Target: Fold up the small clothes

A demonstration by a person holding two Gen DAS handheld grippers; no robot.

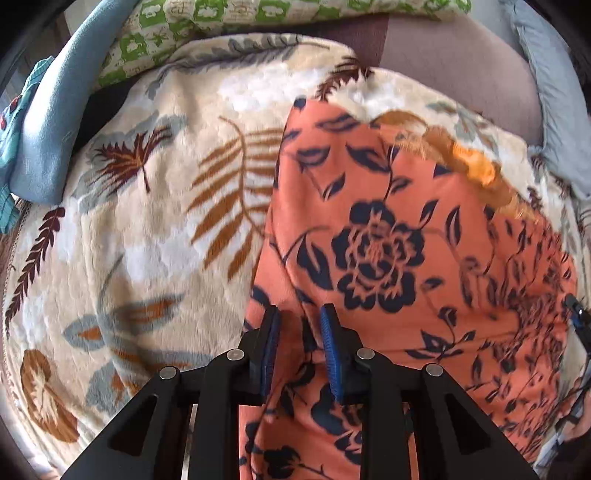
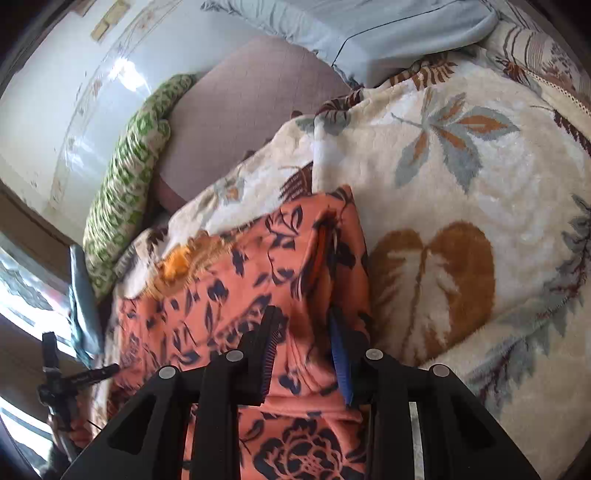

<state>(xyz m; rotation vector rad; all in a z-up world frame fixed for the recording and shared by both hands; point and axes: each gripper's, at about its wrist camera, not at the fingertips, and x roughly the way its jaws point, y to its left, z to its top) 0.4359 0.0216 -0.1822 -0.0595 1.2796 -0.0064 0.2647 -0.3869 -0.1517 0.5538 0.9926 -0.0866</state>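
On the leaf-print fleece blanket (image 1: 155,229) lies my orange floral garment (image 1: 388,240), dark blue blossoms all over it, spread from the middle of the bed down under both tools. Left gripper (image 1: 300,332) points steeply down onto the cloth near its left edge; a ridge of fabric rises between the blue pads (image 1: 330,347), and the jaws stand a little apart around it. Whether the pads actually pinch that ridge, I cannot tell from here.

Over to the right wrist view: right gripper (image 2: 304,343) sits on the same garment (image 2: 229,288), close to its right-hand edge beside a big tan leaf on the blanket (image 2: 461,177). Cloth bunches up between these jaws too, narrow gap, and again I cannot tell if it is clamped or just lying there. A fold of the garment stands up just ahead of the fingertips.

Beyond the blanket I see a mauve cushion (image 2: 251,110), a green patterned pillow (image 2: 125,184) against the pale wall (image 2: 40,92), and light blue bedding (image 2: 399,33) at the top.
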